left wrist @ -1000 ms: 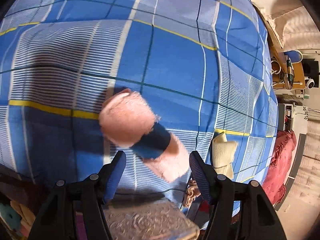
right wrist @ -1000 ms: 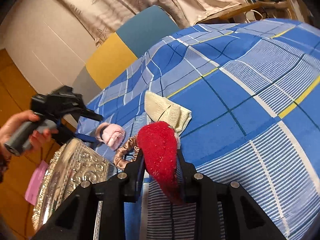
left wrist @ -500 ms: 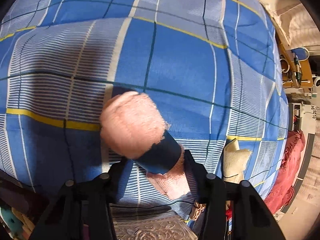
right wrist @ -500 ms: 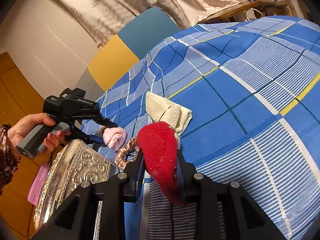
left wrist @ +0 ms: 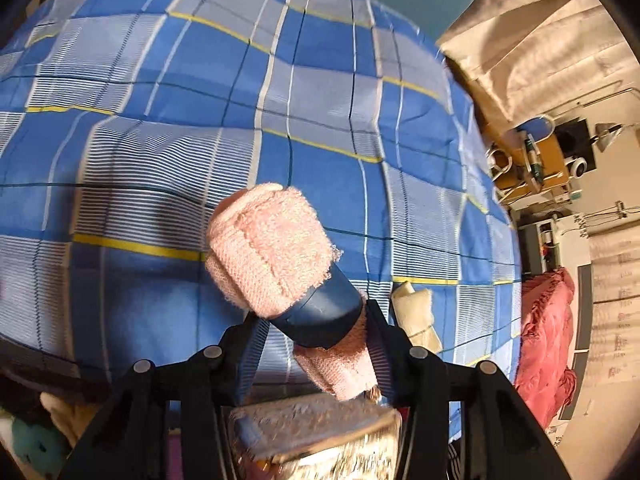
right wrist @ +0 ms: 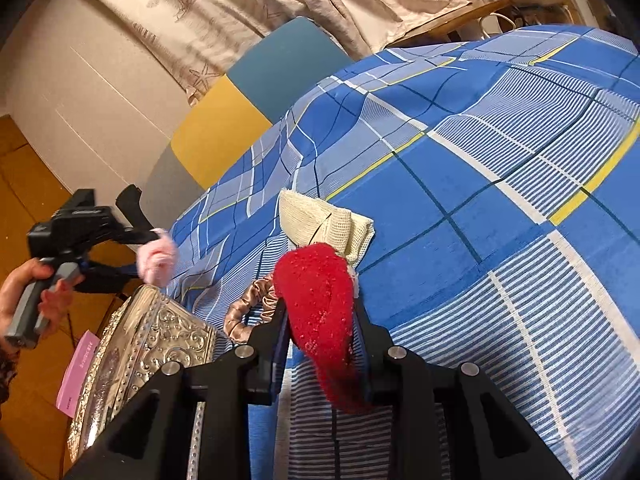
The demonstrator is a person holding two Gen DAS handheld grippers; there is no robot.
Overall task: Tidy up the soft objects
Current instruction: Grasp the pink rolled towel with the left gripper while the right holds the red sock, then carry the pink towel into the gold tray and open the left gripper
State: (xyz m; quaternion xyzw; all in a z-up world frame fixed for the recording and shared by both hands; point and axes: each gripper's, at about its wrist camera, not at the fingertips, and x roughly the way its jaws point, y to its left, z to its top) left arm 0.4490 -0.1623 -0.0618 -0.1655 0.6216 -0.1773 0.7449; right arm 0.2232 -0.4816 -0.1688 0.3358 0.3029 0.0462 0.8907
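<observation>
Pink sock roll [left wrist: 272,256] with its dark blue band is now pinched between the left gripper [left wrist: 316,332] fingers at lower centre of the left wrist view. A second ago it lay loose on the blue plaid bedspread [left wrist: 160,132] with the jaws wide on either side; they've just been closing on it, and now it's lifted clear of the cloth. In the right wrist view it shows at middle left, above the embossed silver box [right wrist: 152,344]. Right gripper [right wrist: 320,344] hasn't changed, clamped on the red fuzzy sock [right wrist: 320,296] at lower centre. Cream sock [right wrist: 324,220] sits just behind that, and a satin scrunchie [right wrist: 248,308] just to its left, both on the bedspread.
</observation>
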